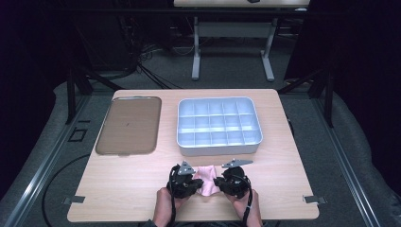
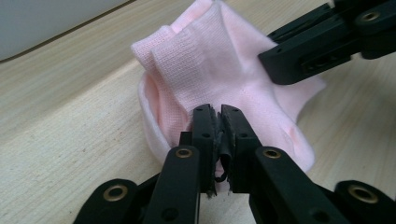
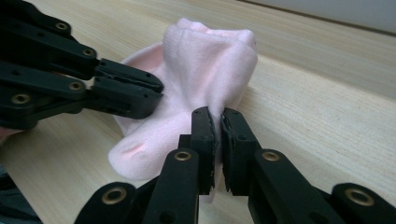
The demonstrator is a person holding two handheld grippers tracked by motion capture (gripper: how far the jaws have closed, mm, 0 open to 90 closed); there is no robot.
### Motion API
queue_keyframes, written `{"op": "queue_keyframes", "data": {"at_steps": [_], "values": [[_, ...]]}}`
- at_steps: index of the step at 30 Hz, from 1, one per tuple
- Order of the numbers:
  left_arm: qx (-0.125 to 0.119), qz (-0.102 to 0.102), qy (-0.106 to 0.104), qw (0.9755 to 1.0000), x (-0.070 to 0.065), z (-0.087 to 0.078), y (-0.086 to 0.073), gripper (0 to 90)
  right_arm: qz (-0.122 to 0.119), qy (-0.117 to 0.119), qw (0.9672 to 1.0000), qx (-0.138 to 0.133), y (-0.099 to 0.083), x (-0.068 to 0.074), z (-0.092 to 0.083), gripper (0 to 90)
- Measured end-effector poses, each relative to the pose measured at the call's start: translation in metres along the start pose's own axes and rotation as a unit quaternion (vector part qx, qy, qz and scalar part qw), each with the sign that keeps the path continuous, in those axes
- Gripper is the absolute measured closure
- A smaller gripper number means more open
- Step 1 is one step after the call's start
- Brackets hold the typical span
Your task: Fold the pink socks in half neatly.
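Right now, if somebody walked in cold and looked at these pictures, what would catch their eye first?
Probably the pink sock at the near edge of the wooden table, pinched from both sides by the left gripper and the right gripper, each shut on its fabric. Behind it stands a white compartment tray, and a flat brown tray lies to its left.

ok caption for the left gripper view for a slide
Left tool pinches a pink sock on the wooden table, right tool gripping its far side.
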State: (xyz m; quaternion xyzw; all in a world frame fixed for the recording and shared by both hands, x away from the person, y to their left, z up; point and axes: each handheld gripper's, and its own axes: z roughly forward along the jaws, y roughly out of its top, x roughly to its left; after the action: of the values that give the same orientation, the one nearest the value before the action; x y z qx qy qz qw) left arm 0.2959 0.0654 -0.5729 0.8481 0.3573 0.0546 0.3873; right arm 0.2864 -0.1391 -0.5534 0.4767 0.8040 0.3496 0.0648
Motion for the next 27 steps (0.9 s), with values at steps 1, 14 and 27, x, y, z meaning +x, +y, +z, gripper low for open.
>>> {"op": "queue_keyframes", "data": {"at_steps": [1,14,27], "values": [[0.001,0.003,0.001,1.0,0.0,0.0,0.0,85.8,-0.009,-0.003,1.0,-0.002,0.001,0.004,-0.003,84.4],[-0.007,-0.01,-0.004,0.9999,0.003,0.001,0.0,85.9,-0.083,0.016,0.9963,-0.014,0.012,0.038,0.003,84.5],[-0.02,-0.018,0.022,0.9994,0.01,-0.024,-0.002,77.7,-0.053,0.012,0.9983,-0.022,0.009,0.027,-0.004,84.7]]}}
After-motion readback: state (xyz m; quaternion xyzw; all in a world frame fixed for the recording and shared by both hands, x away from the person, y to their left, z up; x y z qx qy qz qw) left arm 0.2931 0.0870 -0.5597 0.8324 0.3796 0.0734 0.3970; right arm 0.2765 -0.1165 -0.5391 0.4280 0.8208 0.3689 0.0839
